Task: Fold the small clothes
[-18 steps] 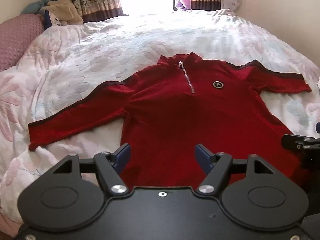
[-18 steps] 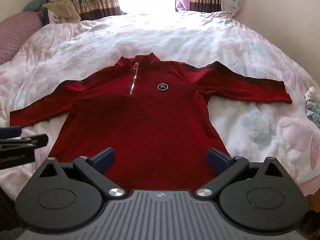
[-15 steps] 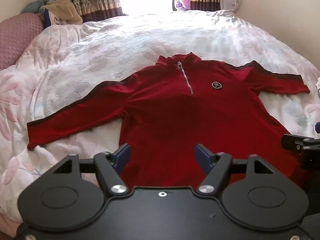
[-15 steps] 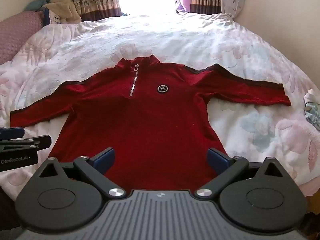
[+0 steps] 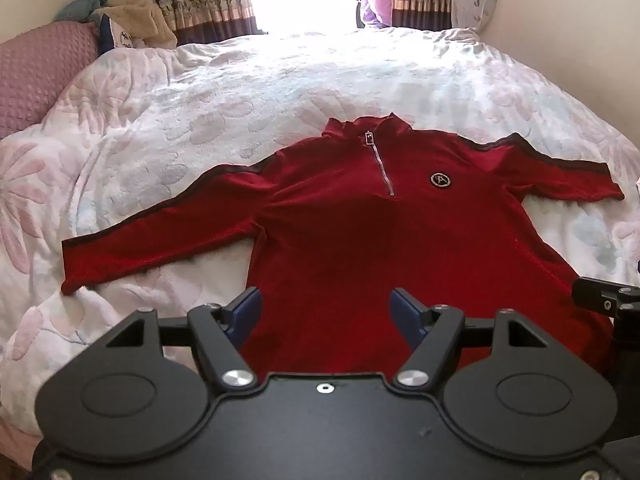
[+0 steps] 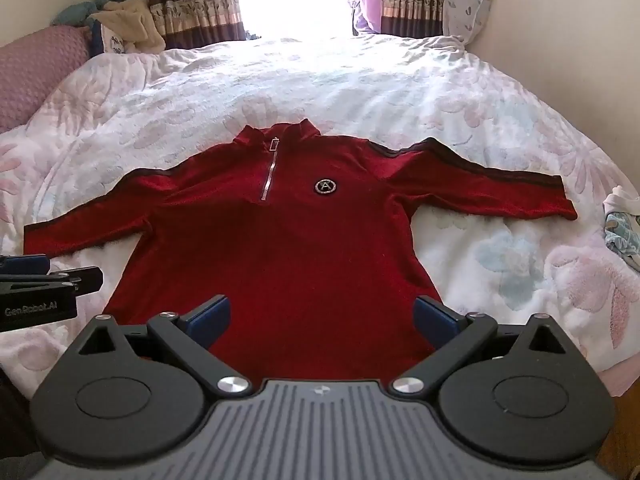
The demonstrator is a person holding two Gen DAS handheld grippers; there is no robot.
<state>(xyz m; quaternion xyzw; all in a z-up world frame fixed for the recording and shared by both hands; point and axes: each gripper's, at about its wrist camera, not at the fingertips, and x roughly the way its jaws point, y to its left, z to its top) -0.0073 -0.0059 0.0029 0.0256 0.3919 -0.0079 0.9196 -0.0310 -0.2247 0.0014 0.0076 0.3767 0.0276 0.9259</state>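
A red zip-neck top [image 5: 360, 240] lies flat, front up, on the bed, both sleeves spread out; it also shows in the right wrist view [image 6: 280, 248]. My left gripper [image 5: 326, 308] is open and empty, above the hem near its left side. My right gripper [image 6: 322, 314] is open and empty, wider apart, above the hem nearer the right side. Each gripper shows at the edge of the other's view.
The white flowered quilt [image 5: 280, 80] covers the bed. A pink pillow [image 5: 36, 76] and a heap of clothes [image 5: 132, 20] lie at the far left. Curtains and a bright window stand behind. A small patterned cloth [image 6: 620, 224] lies at the right edge.
Both grippers have drawn back slightly toward the hem. The top lies as before and the jaws stay open.
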